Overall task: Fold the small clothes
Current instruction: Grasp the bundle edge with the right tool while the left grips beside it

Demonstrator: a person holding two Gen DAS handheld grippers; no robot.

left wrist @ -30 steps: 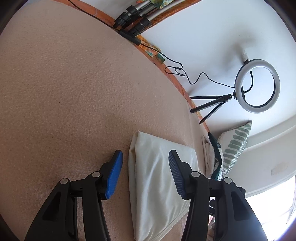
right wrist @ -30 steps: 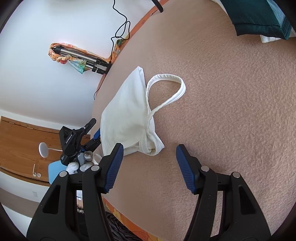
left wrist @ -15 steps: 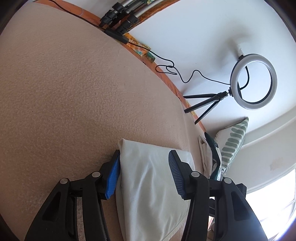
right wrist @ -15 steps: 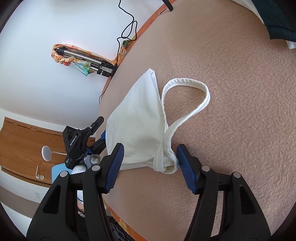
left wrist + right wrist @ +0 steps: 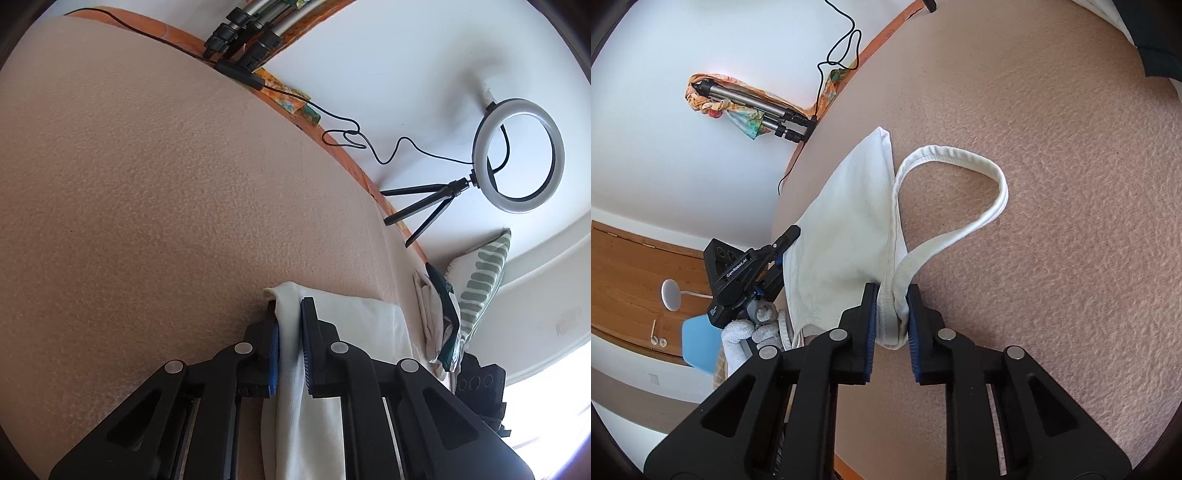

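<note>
We see a beige bed whose textured cover fills both views. On it lies 1 small white garment, spread flat near the bed's edge, its strap loop curling out over the cover. Beyond it, a ring light stands on a small tripod against the white wall. We see the left gripper closing on a corner fold of the garment, cloth pinched between its 2 blue pads. The right gripper is closing on the hem where the strap joins, cloth likewise pinched between them.
</note>
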